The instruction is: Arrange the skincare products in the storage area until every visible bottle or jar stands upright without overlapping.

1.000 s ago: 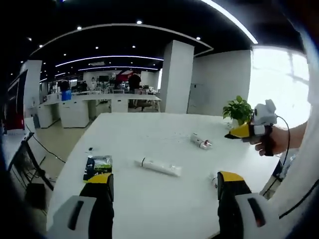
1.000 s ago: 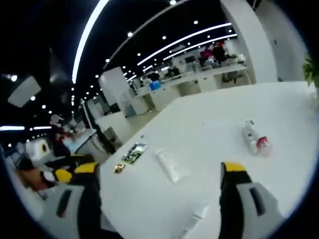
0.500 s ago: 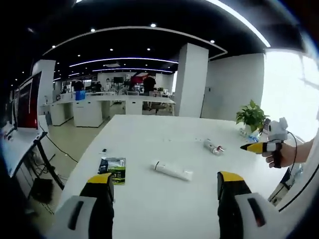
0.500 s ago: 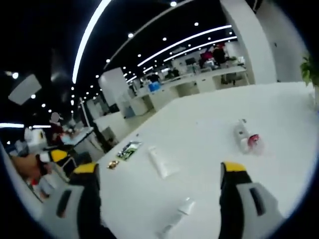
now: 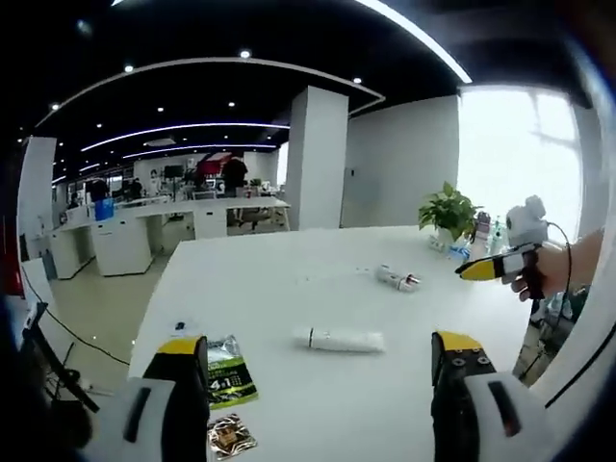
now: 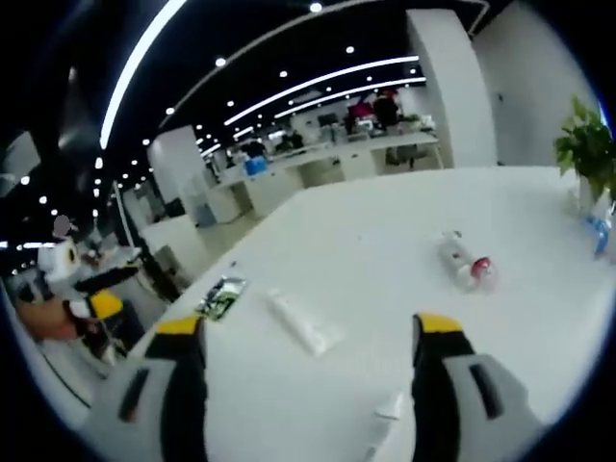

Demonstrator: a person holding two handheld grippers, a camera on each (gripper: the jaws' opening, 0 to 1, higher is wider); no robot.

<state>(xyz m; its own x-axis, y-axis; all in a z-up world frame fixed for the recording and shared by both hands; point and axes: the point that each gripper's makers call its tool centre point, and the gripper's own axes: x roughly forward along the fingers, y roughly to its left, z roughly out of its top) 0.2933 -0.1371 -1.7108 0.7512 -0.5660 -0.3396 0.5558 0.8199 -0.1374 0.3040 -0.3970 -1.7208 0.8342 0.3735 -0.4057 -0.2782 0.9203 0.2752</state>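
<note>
Since a second ago both my hands had swung, views shifting; nothing on the white table point(image 5: 289, 289) moved. Left to right lay a green sachet point(image 5: 229, 364), a white tube point(image 5: 345, 339) and a red-capped bottle point(image 5: 396, 278), all on their sides, well apart. My left gripper point(image 5: 318, 385) and right gripper point(image 6: 306, 371) hung wide apart, holding nothing.

Left tool point(image 5: 318, 385) with two dark jaws capped in yellow above grey-white housings with dark slots, right tool point(image 6: 306, 371) built alike, its yellow-tipped jaw and white box carrying a thin black cable, bare hand point(image 5: 532, 277) gripping a black handle
</note>
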